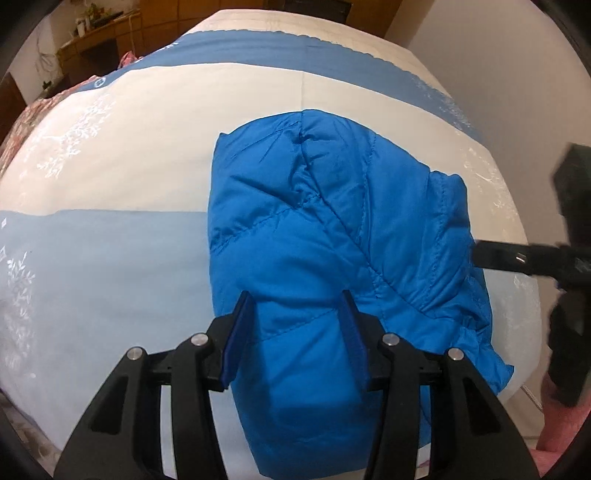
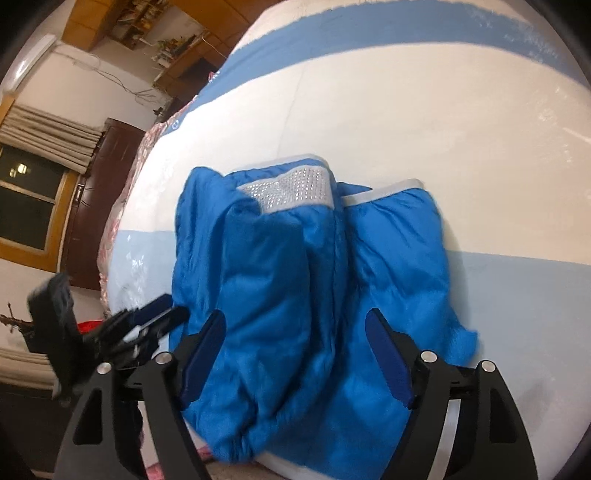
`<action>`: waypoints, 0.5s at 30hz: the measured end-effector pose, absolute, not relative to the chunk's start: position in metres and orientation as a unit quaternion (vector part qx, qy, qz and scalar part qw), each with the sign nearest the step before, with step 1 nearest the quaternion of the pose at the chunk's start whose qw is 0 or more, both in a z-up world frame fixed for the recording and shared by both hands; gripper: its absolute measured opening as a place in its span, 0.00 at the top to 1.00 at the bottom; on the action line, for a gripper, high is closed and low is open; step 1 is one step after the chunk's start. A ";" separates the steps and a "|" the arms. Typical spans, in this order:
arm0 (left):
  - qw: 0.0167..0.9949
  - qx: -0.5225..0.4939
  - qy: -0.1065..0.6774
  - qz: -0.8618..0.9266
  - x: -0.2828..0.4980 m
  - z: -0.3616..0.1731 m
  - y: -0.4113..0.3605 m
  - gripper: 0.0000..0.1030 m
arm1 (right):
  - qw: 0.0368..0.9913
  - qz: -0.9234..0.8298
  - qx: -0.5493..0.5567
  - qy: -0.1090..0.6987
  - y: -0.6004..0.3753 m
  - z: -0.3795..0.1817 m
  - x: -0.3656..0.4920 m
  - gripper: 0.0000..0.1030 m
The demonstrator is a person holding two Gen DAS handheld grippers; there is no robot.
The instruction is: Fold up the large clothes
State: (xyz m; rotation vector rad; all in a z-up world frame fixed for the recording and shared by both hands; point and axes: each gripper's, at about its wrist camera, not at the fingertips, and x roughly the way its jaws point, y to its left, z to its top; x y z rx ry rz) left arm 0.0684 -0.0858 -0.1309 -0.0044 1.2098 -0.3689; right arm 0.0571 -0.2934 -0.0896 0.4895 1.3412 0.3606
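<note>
A bright blue quilted jacket (image 1: 332, 229) lies folded in a puffy bundle on the bed's white and blue striped cover (image 1: 110, 166). My left gripper (image 1: 295, 314) hovers over the jacket's near end, jaws apart, with fabric showing between the blue pads but not pinched. In the right wrist view the same jacket (image 2: 295, 277) shows a silver dotted lining (image 2: 295, 188) and grey-trimmed edges at its far side. My right gripper (image 2: 295, 343) stands wide open above it, holding nothing. My left gripper (image 2: 166, 312) also appears at the bundle's left edge there. One right gripper finger (image 1: 495, 256) reaches in from the right.
The bed cover (image 2: 461, 129) stretches away beyond the jacket. A pink floral cloth (image 1: 22, 125) lies along the bed's left side. A wooden desk with shelves (image 1: 99, 33) stands at the back, a dark cabinet (image 2: 99, 206) and a window (image 2: 26, 199) to the left.
</note>
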 end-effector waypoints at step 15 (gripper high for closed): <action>0.810 -0.030 0.564 -0.159 0.085 -0.126 -0.064 0.54 | 0.736 0.208 0.204 0.611 -0.253 -0.099 0.066 0.83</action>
